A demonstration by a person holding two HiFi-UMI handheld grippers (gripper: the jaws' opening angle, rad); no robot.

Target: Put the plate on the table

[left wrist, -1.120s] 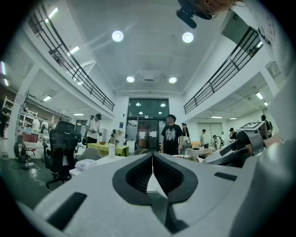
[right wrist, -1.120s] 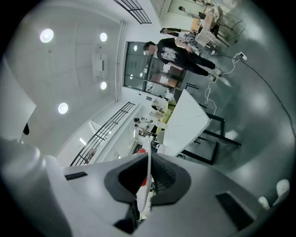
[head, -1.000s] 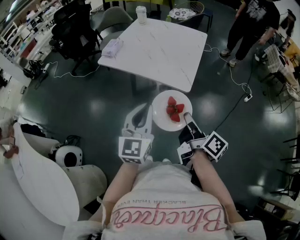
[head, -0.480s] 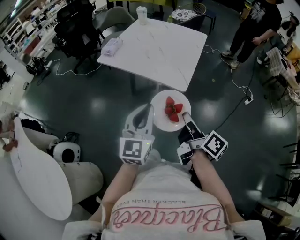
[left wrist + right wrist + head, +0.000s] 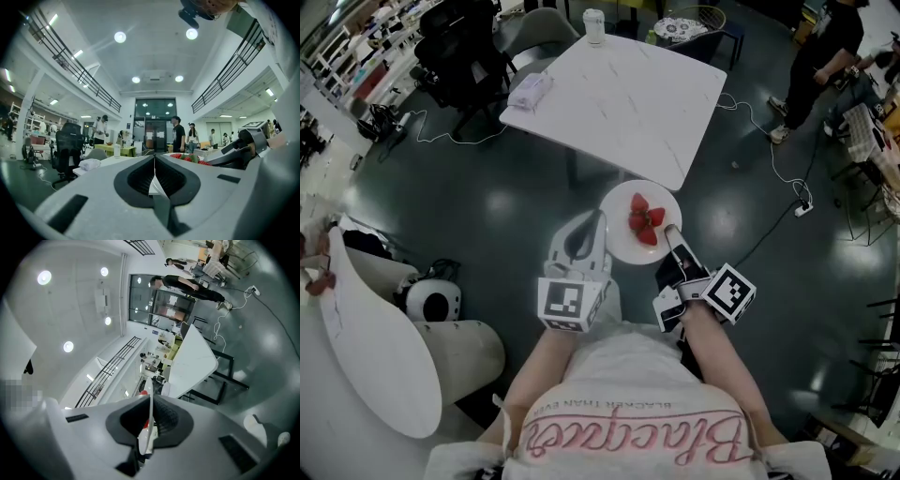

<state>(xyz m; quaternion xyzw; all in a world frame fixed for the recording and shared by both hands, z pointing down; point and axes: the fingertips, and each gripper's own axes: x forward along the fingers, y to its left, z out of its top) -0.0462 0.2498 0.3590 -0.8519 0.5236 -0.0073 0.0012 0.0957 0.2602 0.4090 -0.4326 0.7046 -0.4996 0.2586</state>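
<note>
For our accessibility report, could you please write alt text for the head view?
A person holds a white plate of strawberries between two grippers, the left gripper shut on its left rim and the right gripper on its near right rim. The plate is over the dark floor, just short of a white square table.

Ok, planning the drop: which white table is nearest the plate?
The square table just ahead of the plate; the curved table sits far left.

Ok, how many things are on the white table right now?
2: a cup at the far corner and a pale bundle near the left edge. The plate isn't there yet. Nothing looks hidden.
</note>
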